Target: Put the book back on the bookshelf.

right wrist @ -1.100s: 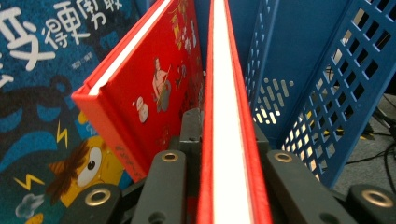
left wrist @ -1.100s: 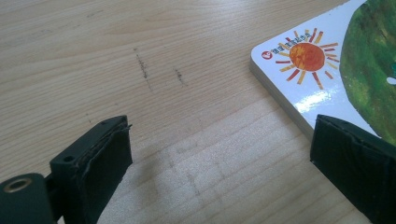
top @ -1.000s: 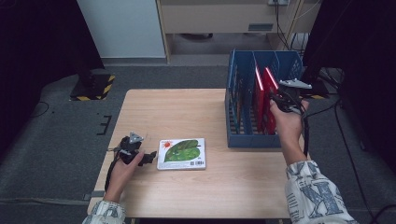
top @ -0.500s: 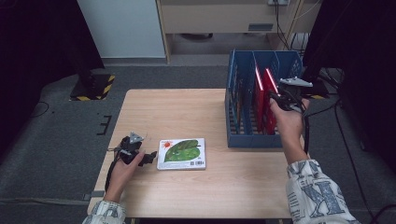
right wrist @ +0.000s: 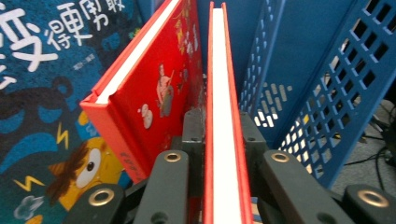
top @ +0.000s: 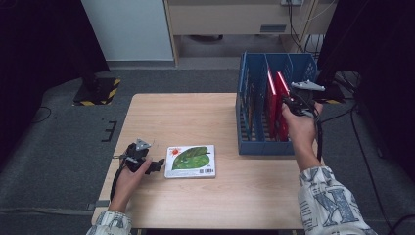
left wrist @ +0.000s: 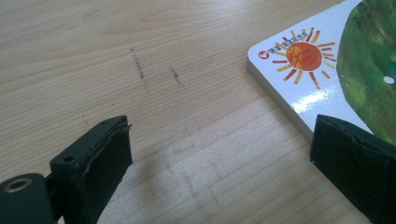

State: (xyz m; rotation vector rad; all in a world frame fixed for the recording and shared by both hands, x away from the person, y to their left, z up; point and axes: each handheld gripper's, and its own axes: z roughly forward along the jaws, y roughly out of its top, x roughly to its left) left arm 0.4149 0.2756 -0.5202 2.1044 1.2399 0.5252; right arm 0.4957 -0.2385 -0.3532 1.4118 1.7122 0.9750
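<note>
Two black jaws of the right gripper (right wrist: pixel 219 154) are seen clamped on the thin red book (right wrist: pixel 223 116), one pad pressed against each cover, having just closed further on it. The book is held upright, edge-on, with its white page block running straight away from the jaws. Just to one side of the jaws a second red book (right wrist: pixel 154 88) leans at a tilt, and beyond it a blue picture book (right wrist: pixel 51 93) is seen. On the other side of the jaws, the perforated wall of the blue rack (right wrist: pixel 327 93) rises close by.

The left gripper (left wrist: pixel 219 158) is held low over the table (left wrist: pixel 163 46) with its jaws wide apart and nothing between them. One jaw lies at the corner of the caterpillar book (left wrist: pixel 327 70), which lies flat; whether it touches cannot be told.
</note>
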